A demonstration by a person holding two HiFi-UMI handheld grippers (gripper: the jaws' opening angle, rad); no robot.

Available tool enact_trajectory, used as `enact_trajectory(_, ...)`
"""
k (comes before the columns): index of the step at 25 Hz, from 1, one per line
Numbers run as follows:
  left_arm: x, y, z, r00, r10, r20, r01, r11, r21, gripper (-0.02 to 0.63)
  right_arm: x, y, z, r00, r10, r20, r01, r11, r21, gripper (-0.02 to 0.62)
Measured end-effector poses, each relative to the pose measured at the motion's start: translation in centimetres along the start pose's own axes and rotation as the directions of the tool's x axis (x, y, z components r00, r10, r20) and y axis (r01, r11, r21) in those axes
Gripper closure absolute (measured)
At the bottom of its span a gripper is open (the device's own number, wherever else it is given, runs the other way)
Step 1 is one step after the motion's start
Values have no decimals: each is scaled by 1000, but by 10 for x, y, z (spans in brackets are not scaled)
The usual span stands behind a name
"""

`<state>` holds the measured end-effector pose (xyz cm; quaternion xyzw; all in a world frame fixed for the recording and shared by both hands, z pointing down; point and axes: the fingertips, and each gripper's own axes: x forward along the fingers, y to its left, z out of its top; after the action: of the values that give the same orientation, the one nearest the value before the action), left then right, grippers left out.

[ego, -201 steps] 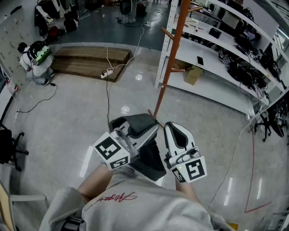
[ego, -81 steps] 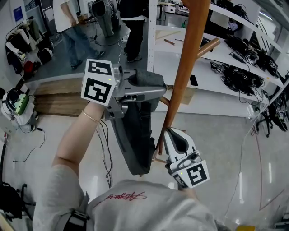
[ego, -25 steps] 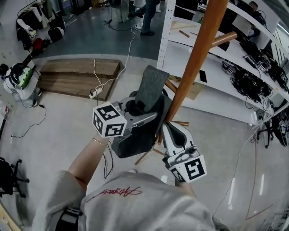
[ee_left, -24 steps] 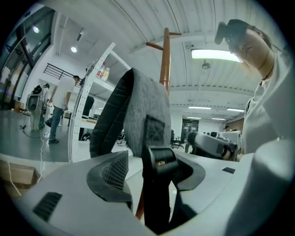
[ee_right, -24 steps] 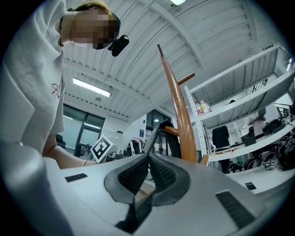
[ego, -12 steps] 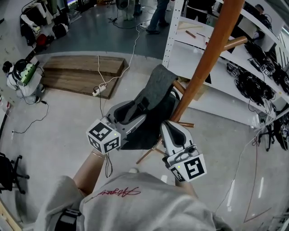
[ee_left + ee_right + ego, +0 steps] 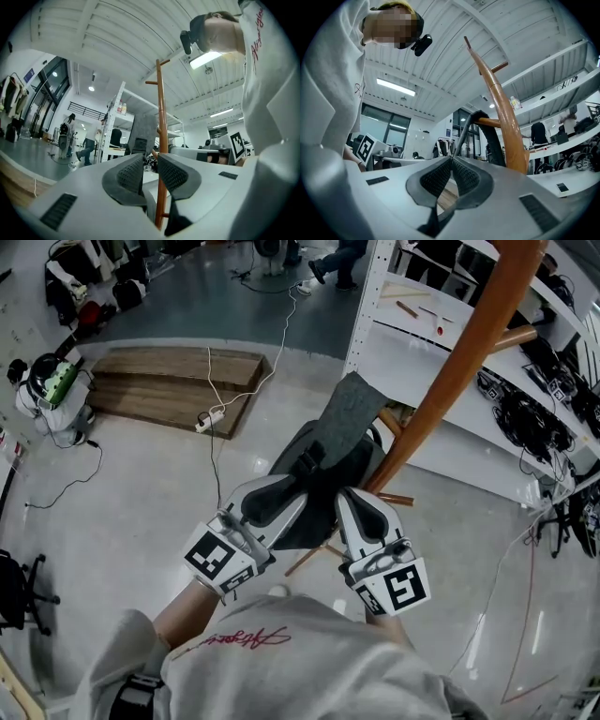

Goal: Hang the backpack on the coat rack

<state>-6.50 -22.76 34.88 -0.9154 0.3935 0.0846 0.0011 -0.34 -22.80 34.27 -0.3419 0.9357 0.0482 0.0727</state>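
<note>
Shows a low wooden platform (image 7: 173,381) in the upper left, with a white power strip (image 7: 208,421) on the glossy floor (image 7: 122,502) just beside its near edge and a white cable (image 7: 284,334) running up-frame from it. Shows white shelving (image 7: 412,343) across the upper right, black gear (image 7: 525,418) heaped at its far right. Catches a black office chair (image 7: 19,582) at the left edge.

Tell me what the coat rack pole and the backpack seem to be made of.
The coat rack pole is probably wood: smooth orange-brown finish with a slight sheen. The backpack is probably fabric: matte dark grey, and it sags softly.
</note>
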Motion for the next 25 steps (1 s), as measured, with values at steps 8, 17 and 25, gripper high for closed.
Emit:
enact_trajectory(8,-4,-5,-8,999,3,-54,-1,999,32,589,8,10,-1,1000,29,-5,-29,1000,-1,572)
enact_trajectory(17,-6,-12,-6,997,-43,-59,45,998,40,589,16,22,-4,999,48,-24,-49,998,-44,574)
enact_trajectory(25,-9,-11,-5,998,-46,-38,48,998,38,589,15,24,-4,999,40,-21,-40,998,-45,574)
